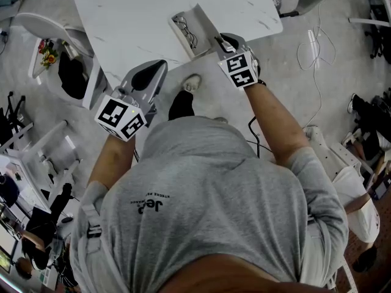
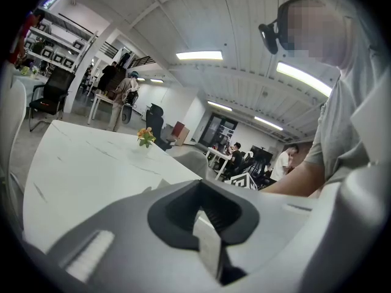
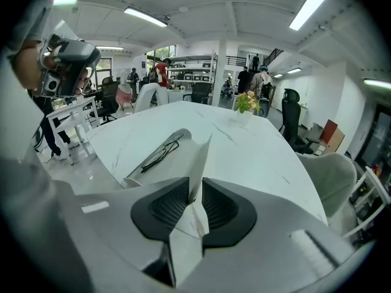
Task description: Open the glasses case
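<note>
Upper centre, at the counter [image 1: 128,17] edge: glasses case [image 1: 181,41] lies open, spectacles [image 1: 185,29] inside, right hand-held gripper [image 1: 218,40] clenched on its raised lid [image 3: 199,157]; left hand-held gripper [image 1: 156,69] closed on nothing, centre left.

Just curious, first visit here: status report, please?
Right gripper shut on case lid. Left gripper shut, empty. Glasses case open, glasses inside. Nothing in the way.
</note>
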Motion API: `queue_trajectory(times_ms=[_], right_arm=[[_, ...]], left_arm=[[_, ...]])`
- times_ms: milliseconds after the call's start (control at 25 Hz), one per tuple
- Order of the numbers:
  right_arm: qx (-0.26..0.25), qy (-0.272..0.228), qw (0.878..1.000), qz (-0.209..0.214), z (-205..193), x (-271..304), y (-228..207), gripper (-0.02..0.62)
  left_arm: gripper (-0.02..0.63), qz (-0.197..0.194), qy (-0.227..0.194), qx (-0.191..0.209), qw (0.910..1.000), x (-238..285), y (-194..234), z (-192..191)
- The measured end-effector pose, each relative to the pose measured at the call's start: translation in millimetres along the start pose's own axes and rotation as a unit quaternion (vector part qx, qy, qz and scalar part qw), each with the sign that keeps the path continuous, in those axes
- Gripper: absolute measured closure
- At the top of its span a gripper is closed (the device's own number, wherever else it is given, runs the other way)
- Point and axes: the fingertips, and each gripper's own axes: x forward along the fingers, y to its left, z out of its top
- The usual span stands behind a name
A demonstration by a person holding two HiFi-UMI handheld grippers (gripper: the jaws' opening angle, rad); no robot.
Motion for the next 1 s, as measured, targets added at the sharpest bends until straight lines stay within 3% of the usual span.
queue_trajectory(times_ms=[360,600,840,1000], right_arm=[[0.016,-0.031,0.999,0.003,25,-22,-8,0.454],[0.037,-0.086,0.995,-0.012,49,-68,-19,0.434],[0.062,-0.146,0.986,-0.053,63,-143,-56,0.426],[0.092,-0.178,0.974,-0.105,53,-220,-90,0.426]], left_arm=[[0.557,-0.018,-0.004,0.008,0.9998,13,-12,9],[0.557,-0.048,-0.004,0.025,0.9985,27,-39,21],[0.557,-0.097,0.003,0.049,0.9940,62,-78,39],[0.557,-0.150,0.005,0.072,0.9860,94,-124,55]])
